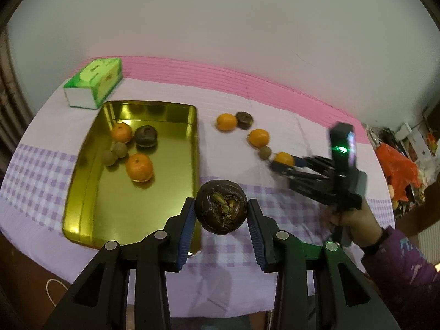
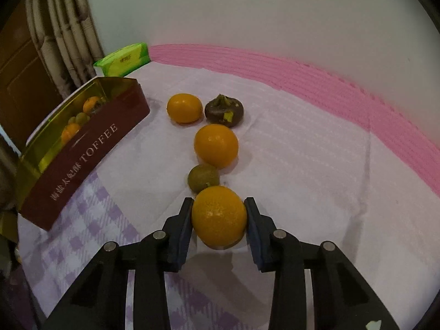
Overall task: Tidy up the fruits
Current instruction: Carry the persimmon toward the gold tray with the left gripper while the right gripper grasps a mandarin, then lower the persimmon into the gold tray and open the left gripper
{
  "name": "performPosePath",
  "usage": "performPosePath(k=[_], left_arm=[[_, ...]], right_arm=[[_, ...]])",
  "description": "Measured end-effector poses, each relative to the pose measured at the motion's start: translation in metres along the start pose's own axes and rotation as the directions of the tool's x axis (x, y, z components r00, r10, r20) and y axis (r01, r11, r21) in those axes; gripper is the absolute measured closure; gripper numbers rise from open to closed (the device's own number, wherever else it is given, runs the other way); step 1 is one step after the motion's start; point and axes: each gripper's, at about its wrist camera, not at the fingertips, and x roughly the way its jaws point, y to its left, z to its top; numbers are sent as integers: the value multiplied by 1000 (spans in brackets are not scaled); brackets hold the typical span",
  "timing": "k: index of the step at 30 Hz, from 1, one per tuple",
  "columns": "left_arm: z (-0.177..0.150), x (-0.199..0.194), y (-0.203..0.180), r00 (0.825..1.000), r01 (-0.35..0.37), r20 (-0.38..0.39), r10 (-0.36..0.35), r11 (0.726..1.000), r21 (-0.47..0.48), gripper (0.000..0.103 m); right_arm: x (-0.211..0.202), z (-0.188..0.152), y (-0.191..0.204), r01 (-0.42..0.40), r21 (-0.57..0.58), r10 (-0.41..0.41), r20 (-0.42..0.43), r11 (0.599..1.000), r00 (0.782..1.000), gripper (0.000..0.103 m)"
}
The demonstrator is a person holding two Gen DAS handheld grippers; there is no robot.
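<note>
My left gripper (image 1: 221, 214) is shut on a dark brown mangosteen (image 1: 221, 206) and holds it above the right edge of the gold tin tray (image 1: 90, 211). The tray holds two oranges (image 1: 139, 167), a mangosteen (image 1: 146, 136) and two small brown fruits (image 1: 120, 149). My right gripper (image 2: 218, 214) is shut on an orange (image 2: 219, 217) that rests on the cloth; it also shows in the left wrist view (image 1: 283, 162). Beyond it lie a small green-brown fruit (image 2: 203, 177), two more oranges (image 2: 216, 145) and a mangosteen (image 2: 224, 110).
A green tissue box (image 1: 93, 86) stands behind the tray. The tray's red outer wall (image 2: 82, 162) reads TOFFEE. A pink band (image 2: 302, 74) of cloth runs along the white wall. Clutter and an orange bag (image 1: 398, 170) lie past the table's right end.
</note>
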Motion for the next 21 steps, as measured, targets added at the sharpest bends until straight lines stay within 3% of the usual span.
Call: performPosePath(k=[5, 11, 21], left_arm=[[0, -2, 29, 998, -60, 15, 61, 997, -39, 64], [-3, 9, 62, 990, -140, 5, 140, 988, -58, 64], [1, 48, 99, 976, -216, -47, 213, 974, -67, 64]], right_arm=[[-32, -28, -32, 73, 124, -78, 40, 990, 996, 70], [-59, -67, -87, 181, 281, -200, 41, 943, 979, 70], [-67, -74, -106, 239, 333, -268, 41, 912, 963, 70]])
